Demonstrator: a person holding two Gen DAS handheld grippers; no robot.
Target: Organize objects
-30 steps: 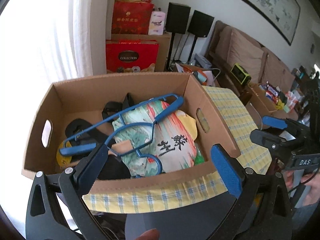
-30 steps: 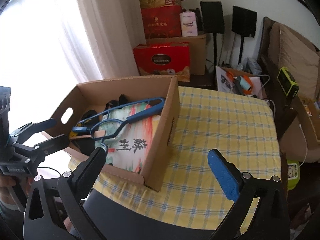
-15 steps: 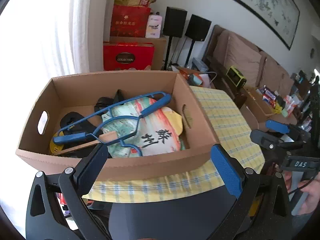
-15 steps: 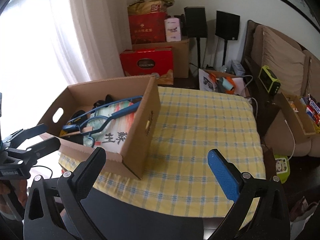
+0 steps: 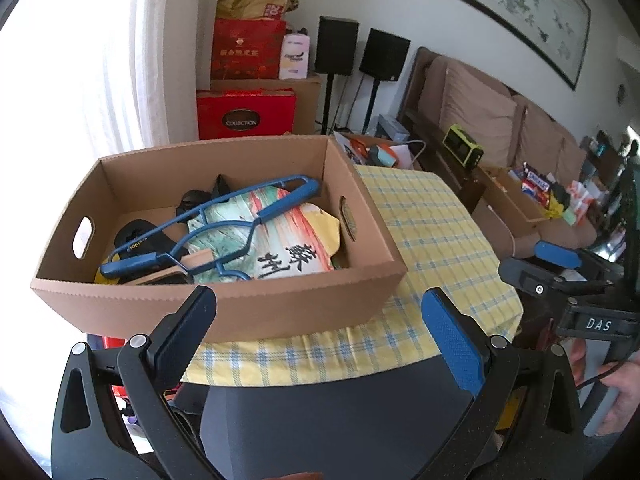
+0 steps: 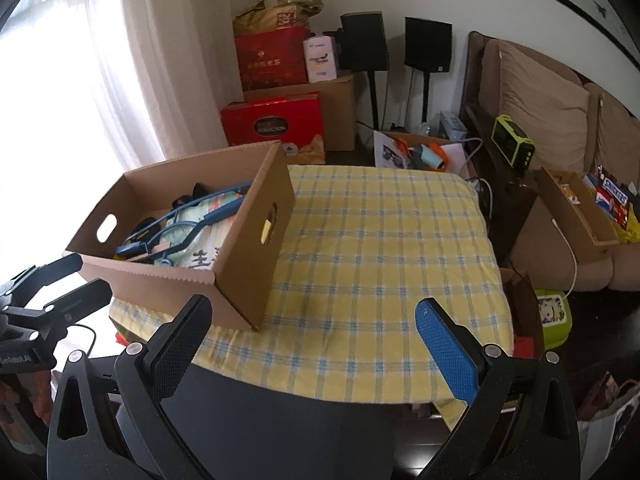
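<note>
Apparently finished: hanger (image 5: 208,216), bag (image 5: 280,240) and sandal (image 5: 134,236) packed in the box (image 5: 280,308), tablecloth (image 6: 380,260) bare. Left gripper (image 5: 320,320) and right gripper (image 6: 312,332) spread wide, gripping nothing.

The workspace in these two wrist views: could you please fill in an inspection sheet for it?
Surface: table under a yellow checked cloth; its right part is bare.
Job's things: open cardboard box at the table's left end, holding blue hangers, a printed bag and dark items.
Clutter: nothing seen on the cloth outside the box.
Grippers: left gripper open, empty, short of the box's near wall; right gripper open, empty, over the near table edge.
Cables: a white cable runs off the table to the right, down to a green device on the floor.
Surroundings: red gift boxes, two black speakers, a sofa, a snack carton.
</note>
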